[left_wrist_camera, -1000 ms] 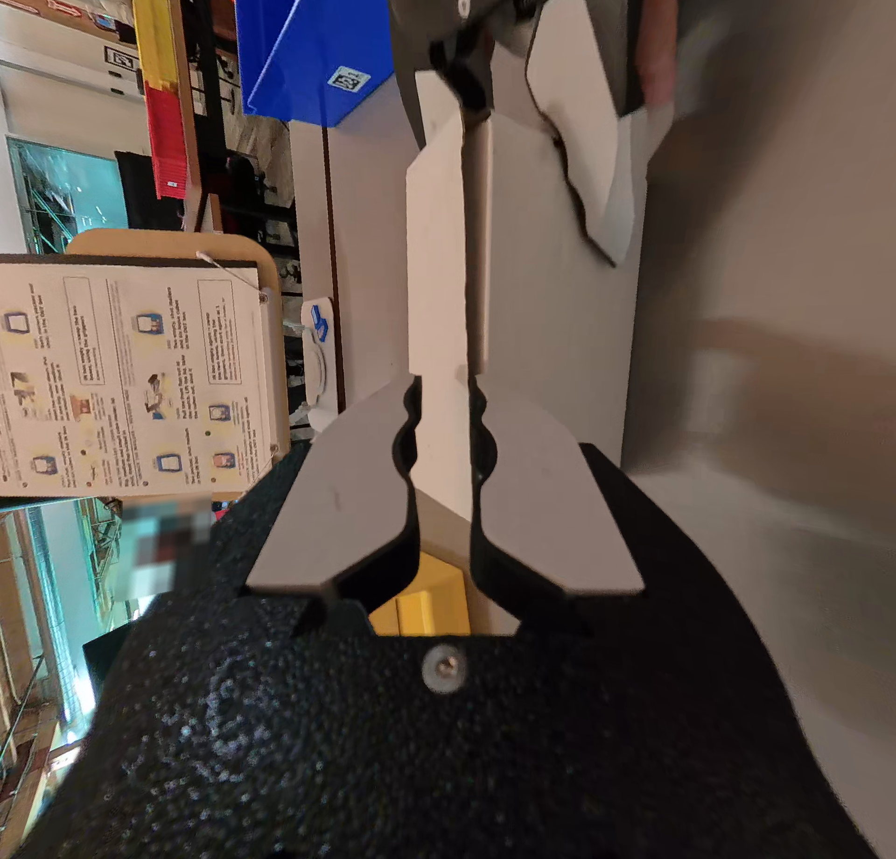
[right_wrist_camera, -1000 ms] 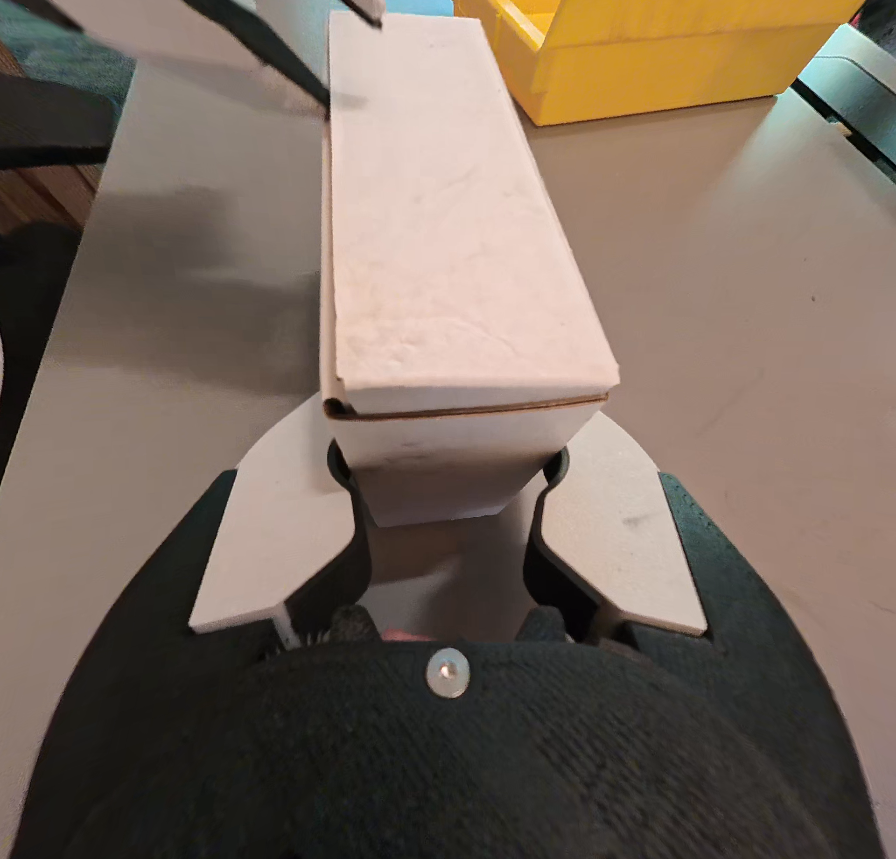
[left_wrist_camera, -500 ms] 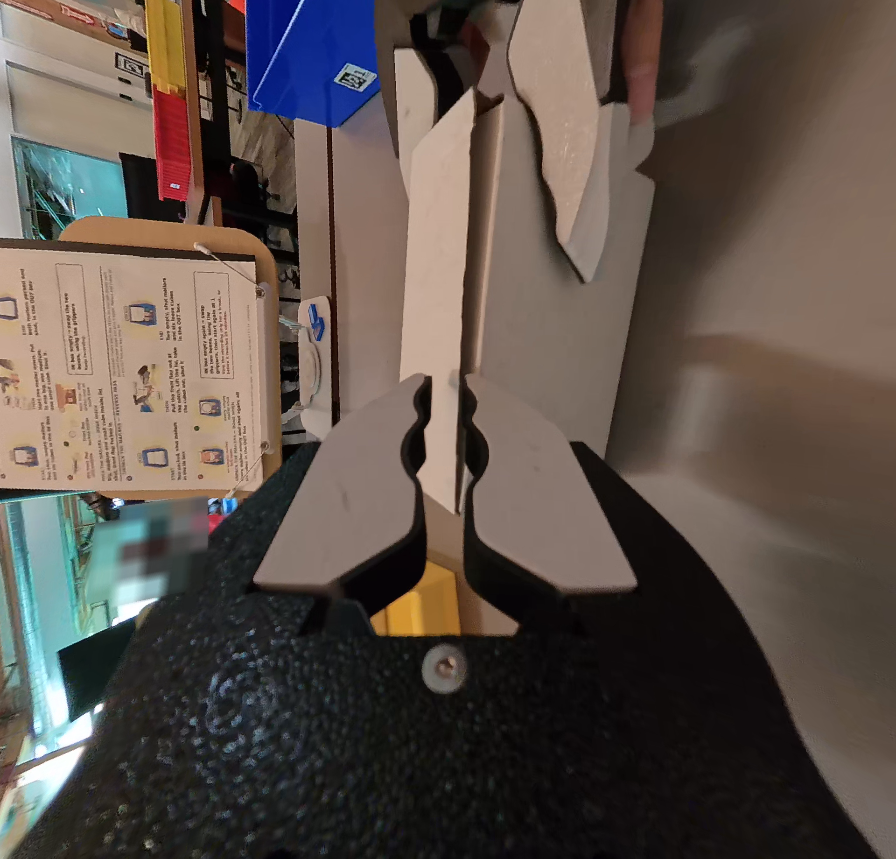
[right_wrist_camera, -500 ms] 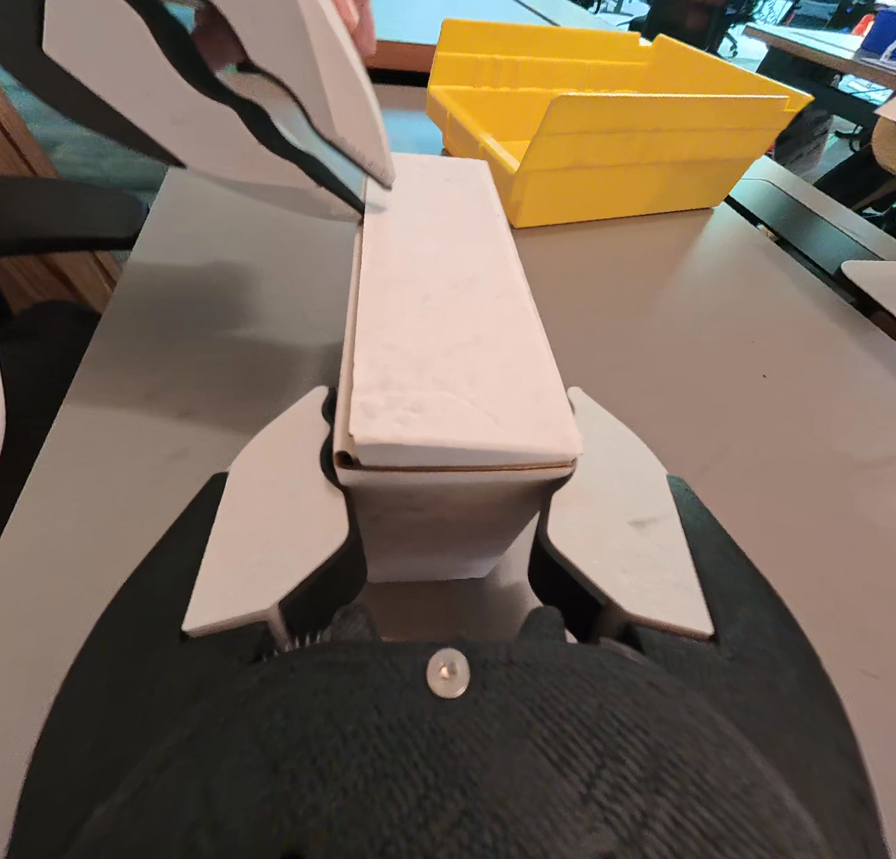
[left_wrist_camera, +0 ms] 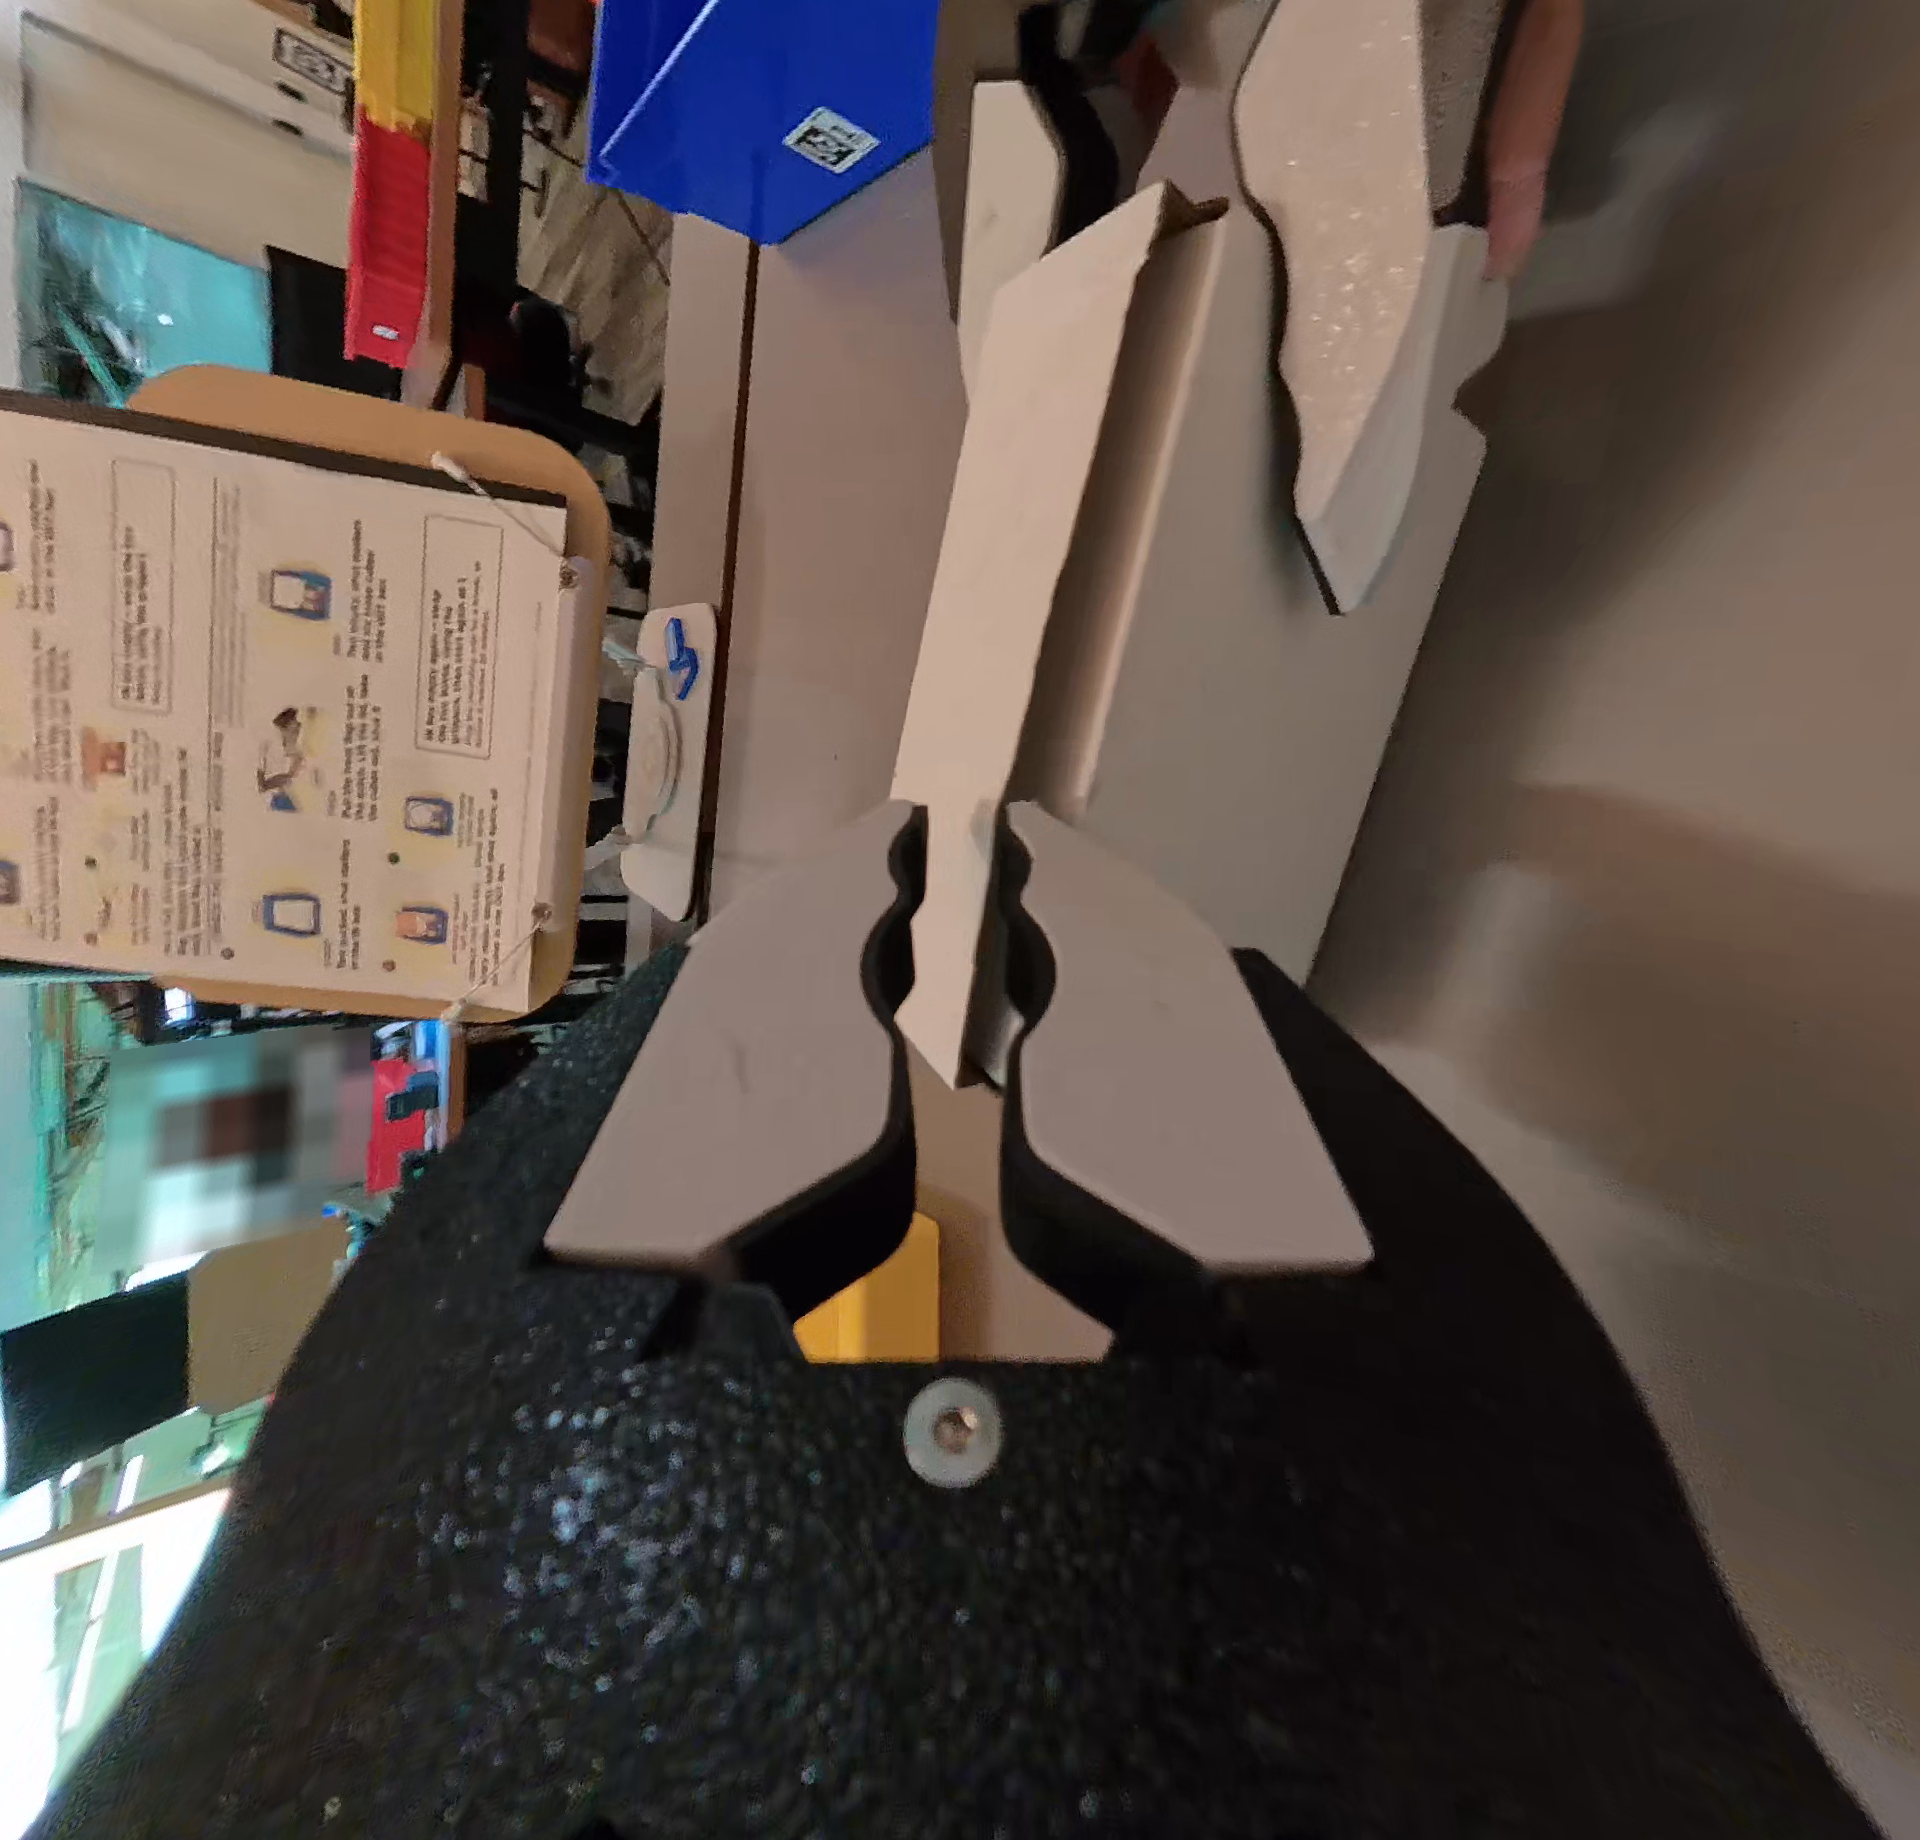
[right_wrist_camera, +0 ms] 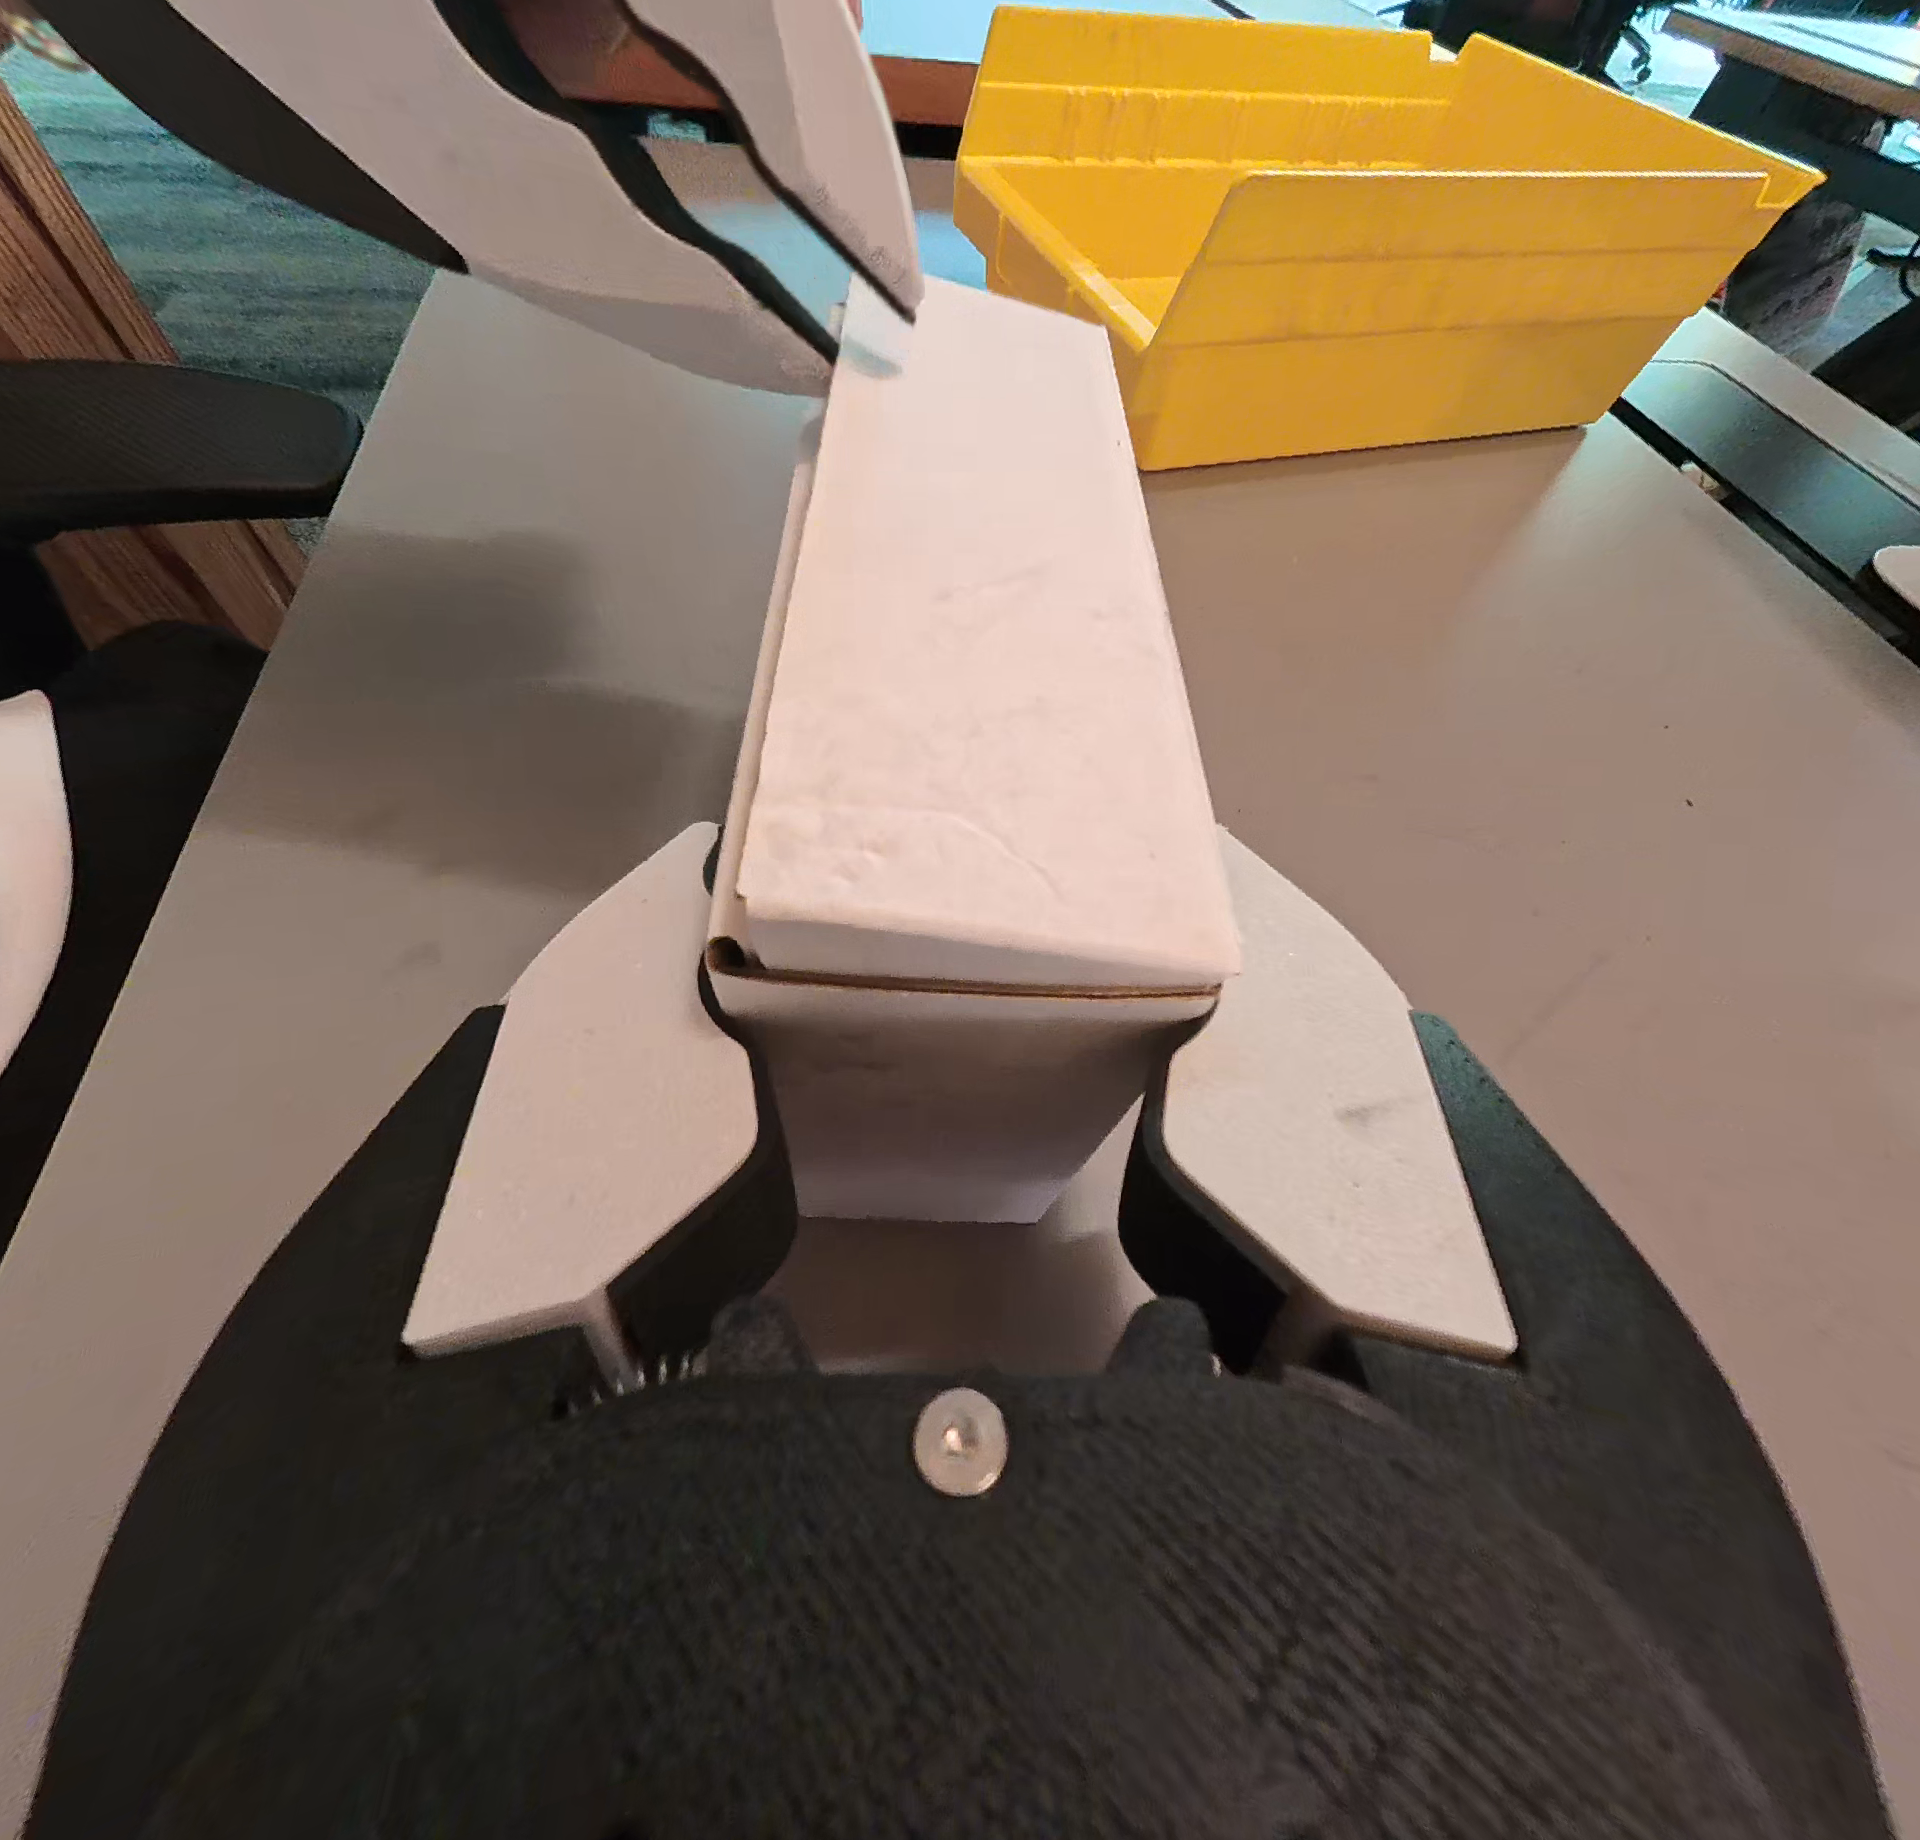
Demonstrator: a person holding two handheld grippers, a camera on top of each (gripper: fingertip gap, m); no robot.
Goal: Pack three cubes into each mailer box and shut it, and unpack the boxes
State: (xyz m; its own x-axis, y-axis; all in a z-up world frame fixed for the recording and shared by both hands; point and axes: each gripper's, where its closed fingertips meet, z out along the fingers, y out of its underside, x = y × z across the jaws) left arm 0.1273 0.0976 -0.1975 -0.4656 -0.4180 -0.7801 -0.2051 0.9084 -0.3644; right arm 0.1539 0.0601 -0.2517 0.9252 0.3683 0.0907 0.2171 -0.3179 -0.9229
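Here, a long white mailer box [right_wrist_camera: 977, 647] lies on a grey table [right_wrist_camera: 1507, 751], lid slightly raised along one edge. The right gripper [right_wrist_camera: 961, 943] clamps the box's near end, a finger against each side wall. At the box's far end, the left gripper [left_wrist_camera: 961, 917] pinches the front flap of the lid [left_wrist_camera: 1023, 585] between nearly closed fingers. A yellow bin [right_wrist_camera: 1382, 263] stands just beyond the box.
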